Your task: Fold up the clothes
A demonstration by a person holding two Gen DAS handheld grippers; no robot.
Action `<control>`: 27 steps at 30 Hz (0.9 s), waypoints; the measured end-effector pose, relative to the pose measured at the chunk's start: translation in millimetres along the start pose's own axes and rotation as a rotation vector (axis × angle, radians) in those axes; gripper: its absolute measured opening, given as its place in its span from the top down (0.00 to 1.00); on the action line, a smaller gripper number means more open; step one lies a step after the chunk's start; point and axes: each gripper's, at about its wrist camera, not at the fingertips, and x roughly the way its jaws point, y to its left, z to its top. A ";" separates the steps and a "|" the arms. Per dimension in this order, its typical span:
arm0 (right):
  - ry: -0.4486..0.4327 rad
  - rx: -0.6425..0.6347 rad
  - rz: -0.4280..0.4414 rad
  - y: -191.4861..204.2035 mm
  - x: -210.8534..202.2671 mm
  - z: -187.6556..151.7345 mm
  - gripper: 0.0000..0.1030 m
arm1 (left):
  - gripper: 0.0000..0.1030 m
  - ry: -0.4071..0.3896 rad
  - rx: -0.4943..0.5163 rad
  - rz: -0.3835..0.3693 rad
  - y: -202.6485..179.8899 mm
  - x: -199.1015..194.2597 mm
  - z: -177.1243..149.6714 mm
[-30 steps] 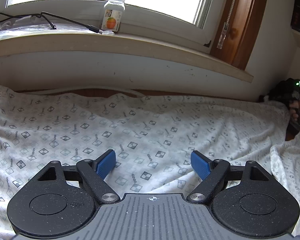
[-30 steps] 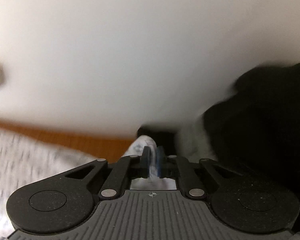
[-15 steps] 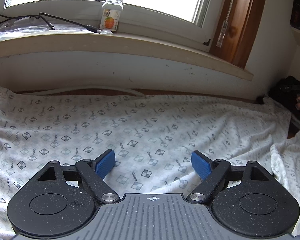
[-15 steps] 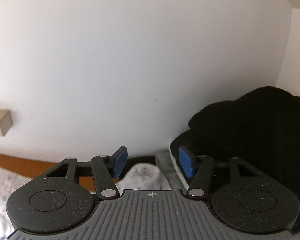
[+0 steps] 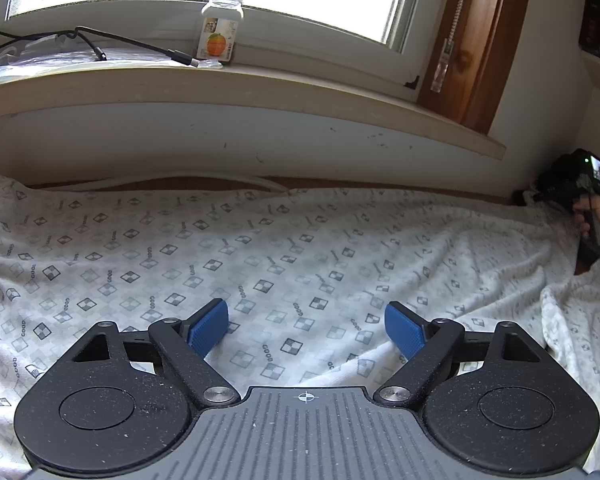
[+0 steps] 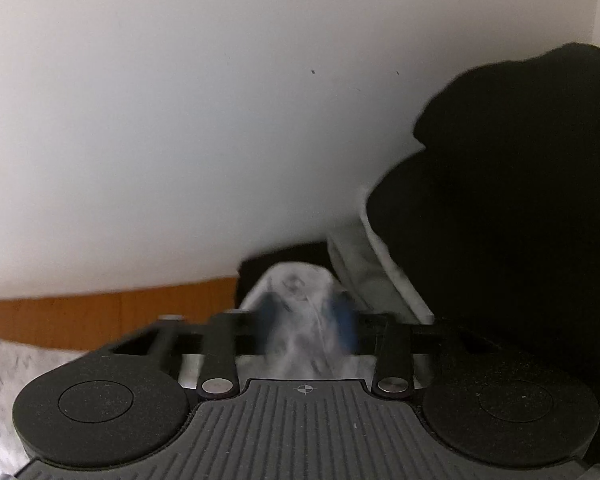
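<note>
A white cloth with small grey checked diamonds [image 5: 284, 248] lies spread flat over the surface below the window. My left gripper [image 5: 306, 330] hovers just above its near part, jaws wide open and empty. My right gripper [image 6: 306, 312] is at the cloth's far right corner, seen small in the left wrist view [image 5: 580, 194]. Its blue pads are blurred and stand on either side of a raised bunch of the cloth [image 6: 296, 284], closing on it.
A windowsill [image 5: 236, 84] runs behind the cloth with a small bottle [image 5: 220, 28] and a black cable [image 5: 100, 40]. A black garment pile [image 6: 512, 220] sits right of my right gripper against the white wall. Wooden surface [image 6: 100, 316] shows at the cloth's edge.
My right gripper let go of the cloth corner and opened, and now its jaws are closing around the bunched corner again. My left gripper stays open and has barely moved.
</note>
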 end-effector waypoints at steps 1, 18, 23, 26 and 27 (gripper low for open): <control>-0.070 0.023 -0.010 -2.2 -7.7 0.7 0.94 | 0.15 0.000 0.001 -0.001 0.2 0.0 0.0; -0.138 -0.249 0.361 119.2 -152.5 -56.1 0.47 | 0.01 -0.008 0.103 0.055 -16.3 -7.3 -2.3; -0.077 -0.427 0.622 222.7 -197.0 -104.4 0.47 | 0.01 -0.025 0.101 0.112 -5.3 -45.0 -9.4; -0.044 -0.516 0.766 284.8 -241.4 -146.8 0.47 | 0.01 -0.019 0.096 0.158 7.8 -60.7 -16.8; -0.036 -0.541 0.810 304.7 -253.2 -159.4 0.46 | 0.01 -0.014 0.096 0.173 12.3 -64.4 -19.5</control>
